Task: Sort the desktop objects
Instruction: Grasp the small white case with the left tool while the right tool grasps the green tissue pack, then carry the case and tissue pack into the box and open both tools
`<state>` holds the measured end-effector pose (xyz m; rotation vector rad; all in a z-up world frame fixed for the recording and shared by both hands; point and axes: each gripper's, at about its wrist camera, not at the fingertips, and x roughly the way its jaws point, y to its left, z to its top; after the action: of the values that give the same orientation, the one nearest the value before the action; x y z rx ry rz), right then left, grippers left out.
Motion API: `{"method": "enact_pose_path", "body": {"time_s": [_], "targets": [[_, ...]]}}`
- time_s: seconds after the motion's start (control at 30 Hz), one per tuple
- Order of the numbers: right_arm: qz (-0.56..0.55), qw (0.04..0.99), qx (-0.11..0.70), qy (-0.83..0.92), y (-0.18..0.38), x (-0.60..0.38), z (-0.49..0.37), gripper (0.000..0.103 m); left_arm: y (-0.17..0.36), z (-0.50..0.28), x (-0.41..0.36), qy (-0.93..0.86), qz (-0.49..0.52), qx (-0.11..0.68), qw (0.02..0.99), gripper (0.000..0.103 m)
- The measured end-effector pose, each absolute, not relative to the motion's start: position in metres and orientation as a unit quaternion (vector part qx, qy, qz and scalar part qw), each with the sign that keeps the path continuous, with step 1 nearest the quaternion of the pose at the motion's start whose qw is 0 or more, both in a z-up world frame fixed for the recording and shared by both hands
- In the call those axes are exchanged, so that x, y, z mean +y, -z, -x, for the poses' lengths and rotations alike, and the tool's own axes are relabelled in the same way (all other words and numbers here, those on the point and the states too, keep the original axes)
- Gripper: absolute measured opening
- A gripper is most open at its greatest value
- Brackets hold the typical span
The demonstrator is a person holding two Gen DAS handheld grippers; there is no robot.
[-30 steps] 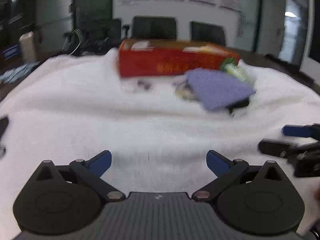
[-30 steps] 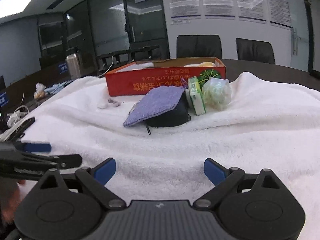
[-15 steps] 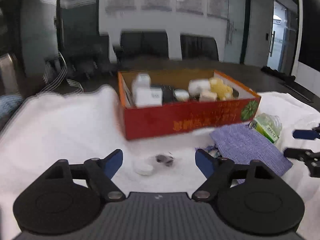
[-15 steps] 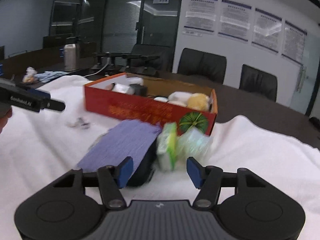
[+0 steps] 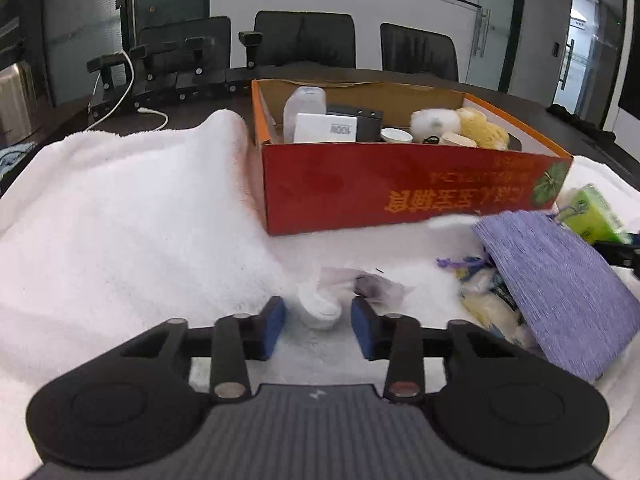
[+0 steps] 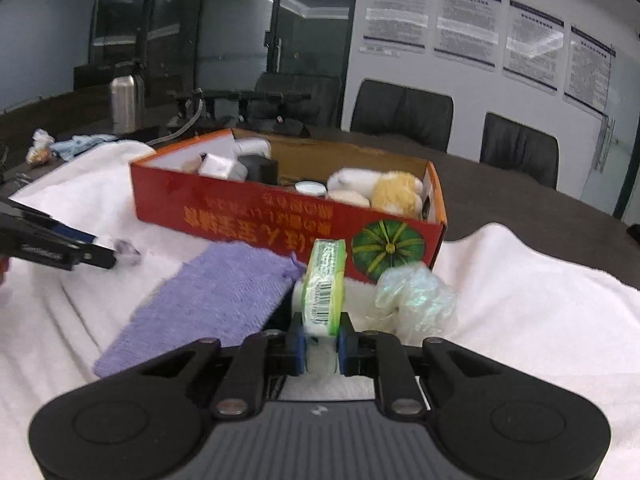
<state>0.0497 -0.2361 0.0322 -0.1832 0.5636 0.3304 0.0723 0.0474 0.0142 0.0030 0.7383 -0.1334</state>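
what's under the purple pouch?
Under the purple pouch, pale yellow wrapped bits poke out at its left edge. A dark thing shows beneath; the rest is covered.

Black office chairs (image 5: 304, 38) line a dark table (image 6: 520, 208) before a white wall hung with notices (image 6: 464, 24); glass partitions (image 6: 240, 32) and a door (image 5: 580, 44) flank the room.

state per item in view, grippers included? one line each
left gripper: jaws just closing, white cap between, pads not pressing
right gripper: just closed, shut on green tissue pack
red box: open-topped, partly filled
purple pouch: lying flat on towel
plastic bag: crumpled, beside the pack
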Motion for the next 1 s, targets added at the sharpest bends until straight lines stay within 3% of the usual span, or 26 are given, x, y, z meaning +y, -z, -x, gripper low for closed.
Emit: {"method": "enact_pose_path", "body": {"time_s": [0.1,0.17,0.6,0.8,1.0], "targets": [[0.087,0.949,0.256,-0.162,-0.046,-0.24,-0.04,0.014,-0.014,-0.075,0.046,0.064,-0.009,0.358,0.932,0.027],[0.079,0.954,0.244,-0.158,-0.055,-0.244,-0.035,0.014,-0.015,-0.072,0.045,0.054,-0.015,0.355,0.933,0.018],[0.067,0.969,0.19,-0.144,-0.122,-0.267,-0.056,0.014,-0.121,-0.046,0.042,0.109,0.002,0.228,0.968,0.017],[0.027,0.956,0.235,-0.172,-0.148,-0.268,-0.125,0.015,-0.166,-0.097,0.01,0.145,0.007,0.234,0.961,0.018],[0.002,0.912,0.376,-0.162,-0.126,-0.261,-0.208,0.015,-0.134,-0.172,-0.062,0.186,0.01,0.331,0.925,0.018]]}}
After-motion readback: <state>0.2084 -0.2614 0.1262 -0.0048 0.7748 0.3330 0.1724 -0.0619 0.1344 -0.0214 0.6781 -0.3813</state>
